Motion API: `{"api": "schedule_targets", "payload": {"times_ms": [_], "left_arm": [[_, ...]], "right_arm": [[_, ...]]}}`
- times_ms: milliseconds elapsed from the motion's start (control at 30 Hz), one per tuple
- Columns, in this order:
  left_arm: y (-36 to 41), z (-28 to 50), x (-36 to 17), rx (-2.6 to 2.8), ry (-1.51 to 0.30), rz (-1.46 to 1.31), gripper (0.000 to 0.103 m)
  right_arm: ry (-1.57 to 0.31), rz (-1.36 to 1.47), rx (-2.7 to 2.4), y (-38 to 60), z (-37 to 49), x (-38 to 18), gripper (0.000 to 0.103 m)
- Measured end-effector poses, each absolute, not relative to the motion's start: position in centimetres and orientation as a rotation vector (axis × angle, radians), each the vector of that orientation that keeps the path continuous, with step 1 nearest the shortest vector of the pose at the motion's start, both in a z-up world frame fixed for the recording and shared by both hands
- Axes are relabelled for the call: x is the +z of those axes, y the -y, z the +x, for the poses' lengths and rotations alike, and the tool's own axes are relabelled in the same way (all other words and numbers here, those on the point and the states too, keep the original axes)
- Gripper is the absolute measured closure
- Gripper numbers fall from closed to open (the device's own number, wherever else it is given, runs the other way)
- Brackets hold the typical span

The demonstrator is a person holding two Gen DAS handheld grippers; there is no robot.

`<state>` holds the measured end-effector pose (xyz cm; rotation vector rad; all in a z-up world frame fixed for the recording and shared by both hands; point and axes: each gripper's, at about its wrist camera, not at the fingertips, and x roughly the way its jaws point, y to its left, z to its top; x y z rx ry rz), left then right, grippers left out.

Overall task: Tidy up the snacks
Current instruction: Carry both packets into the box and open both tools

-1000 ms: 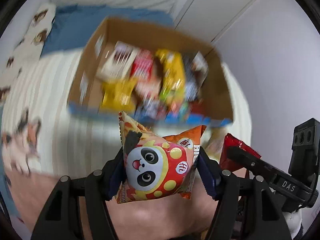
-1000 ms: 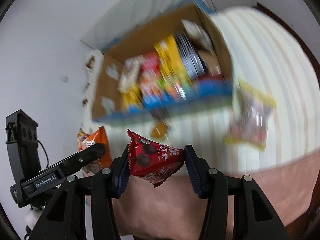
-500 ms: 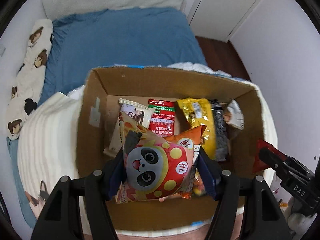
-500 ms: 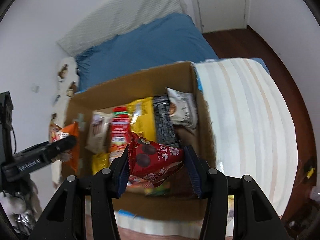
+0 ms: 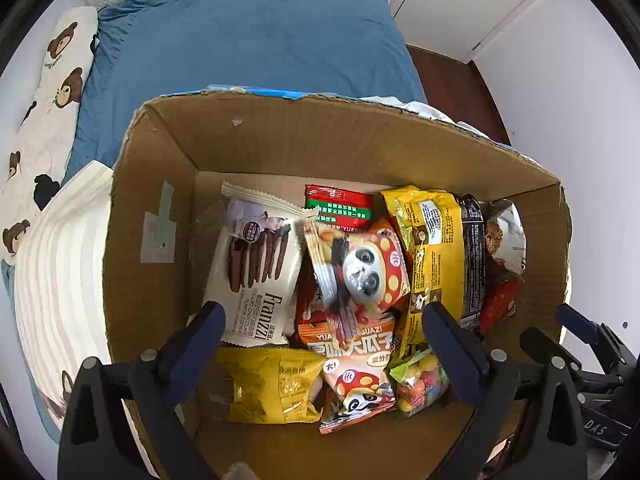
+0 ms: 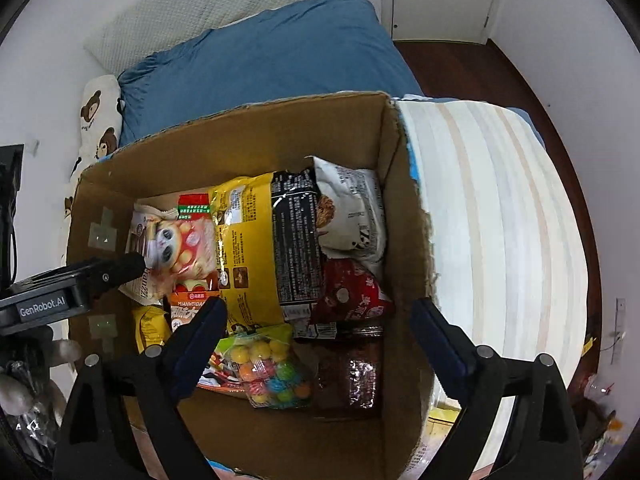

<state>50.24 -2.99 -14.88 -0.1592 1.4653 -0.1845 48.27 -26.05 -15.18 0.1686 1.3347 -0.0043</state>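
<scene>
A cardboard box (image 5: 168, 184) holds several snack packs. The orange panda snack bag (image 5: 360, 268) lies loose on top of the pile in its middle, blurred. My left gripper (image 5: 326, 332) is open and empty just above the box, over the packs. In the right wrist view the red snack bag (image 6: 348, 292) lies inside the box (image 6: 240, 136) near its right wall, below a white pack (image 6: 352, 216). My right gripper (image 6: 320, 332) is open and empty above it. The left gripper's finger (image 6: 120, 270) shows at the left.
The box stands on a striped cream blanket (image 6: 500, 220) on a bed with a blue sheet (image 5: 248, 40) and bear-print pillow (image 5: 40, 92). Other packs include a white Franzzi biscuit bag (image 5: 256, 264), a yellow bag (image 6: 248, 240) and a candy-ball bag (image 6: 272, 368). Wooden floor (image 6: 452, 64) lies beyond.
Both grippers moved over the box and opened. The panda bag dropped from the left gripper and the red bag from the right gripper into the box.
</scene>
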Motion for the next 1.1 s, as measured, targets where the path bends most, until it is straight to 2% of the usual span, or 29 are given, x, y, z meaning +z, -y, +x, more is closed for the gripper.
{"api": "schedule_targets", "payload": {"times_ms": [533,1100], "left_arm": [[2.7,42.9,-10.5,-0.089,-1.248,-0.076,0.002],[2.9,32.9,-2.9,-0.028,-0.97,-0.001,0.002]], "right_arm": [[-1.245,0.145,0.031,25.1,43.6,-13.0,0.008],[-1.014,0.059,0.056,23.6,32.7,-6.2,0.008]]}}
